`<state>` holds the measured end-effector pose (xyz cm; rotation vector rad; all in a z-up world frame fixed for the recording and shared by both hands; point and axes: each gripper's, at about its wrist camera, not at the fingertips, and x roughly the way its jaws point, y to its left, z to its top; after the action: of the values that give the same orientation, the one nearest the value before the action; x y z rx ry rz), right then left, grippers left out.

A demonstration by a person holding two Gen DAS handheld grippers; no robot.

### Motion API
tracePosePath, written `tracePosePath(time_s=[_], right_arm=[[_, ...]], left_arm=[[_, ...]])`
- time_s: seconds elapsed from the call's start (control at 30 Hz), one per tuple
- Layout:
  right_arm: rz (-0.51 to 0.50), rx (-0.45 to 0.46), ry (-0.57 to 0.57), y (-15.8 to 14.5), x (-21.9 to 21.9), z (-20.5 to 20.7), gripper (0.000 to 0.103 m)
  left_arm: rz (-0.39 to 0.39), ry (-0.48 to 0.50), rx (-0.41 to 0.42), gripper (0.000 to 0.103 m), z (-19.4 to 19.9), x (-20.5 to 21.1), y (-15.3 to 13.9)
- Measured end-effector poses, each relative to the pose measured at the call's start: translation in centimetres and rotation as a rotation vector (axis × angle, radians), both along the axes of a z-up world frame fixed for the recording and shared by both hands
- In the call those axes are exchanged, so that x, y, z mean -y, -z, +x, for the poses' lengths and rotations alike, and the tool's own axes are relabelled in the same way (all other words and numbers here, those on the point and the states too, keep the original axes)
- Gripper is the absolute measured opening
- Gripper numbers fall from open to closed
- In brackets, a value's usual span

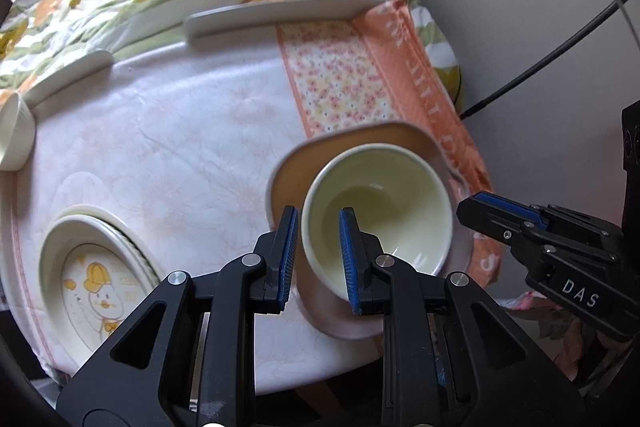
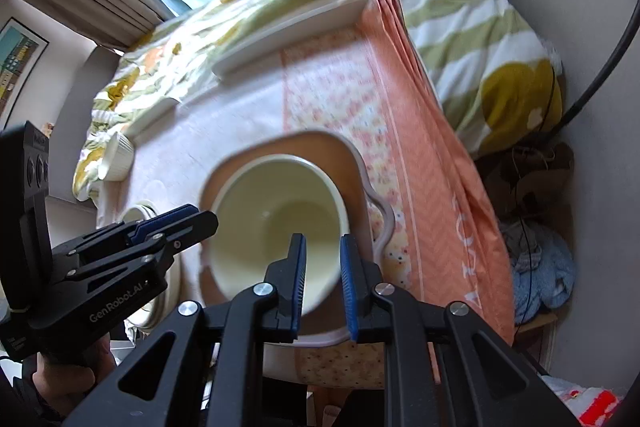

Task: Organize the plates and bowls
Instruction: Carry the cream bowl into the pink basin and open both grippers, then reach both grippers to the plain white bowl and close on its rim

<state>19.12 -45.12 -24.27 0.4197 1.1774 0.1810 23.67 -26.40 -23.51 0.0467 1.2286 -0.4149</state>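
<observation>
Bowl [image 1: 376,211] sits on the plate [image 1: 288,179] between both grippers; left gripper [image 1: 318,259] pinches its near rim, right gripper's [image 2: 323,281] jaws narrow over the opposite rim.

"DAS" on right gripper [image 1: 480,205]; "GenRobot.AI" on left gripper [image 2: 200,217].

Cream bowl [image 1: 380,211] upright on brown plate [image 1: 404,139]; duck plate [image 1: 96,287] apart.
</observation>
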Motion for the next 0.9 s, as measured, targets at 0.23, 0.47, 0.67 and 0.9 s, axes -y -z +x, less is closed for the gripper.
tracePosePath(time_s=[0.23, 0.47, 0.67, 0.9], right_arm=[[0.061, 0.131, -0.102, -4.6, -3.6, 1.7, 0.023], [0.122, 0.258, -0.197, -8.0, -9.8, 4.8, 0.103], [0.108, 0.344, -0.353, -10.7, -18.9, 8.6, 0.103], [-0.012, 0.247, -0.510, -10.2, -31.1, 15.8, 0.103]], left_arm=[[-0.069, -0.123, 0.117, 0.085, -0.8, -6.1, -5.6], [-0.069, -0.393, 0.226, 0.103, -2.3, -17.7, -8.8], [-0.145, -0.606, 0.218, 0.103, -1.8, -28.3, -8.2], [-0.350, -0.858, 0.150, 0.103, 1.3, -40.3, -4.0]])
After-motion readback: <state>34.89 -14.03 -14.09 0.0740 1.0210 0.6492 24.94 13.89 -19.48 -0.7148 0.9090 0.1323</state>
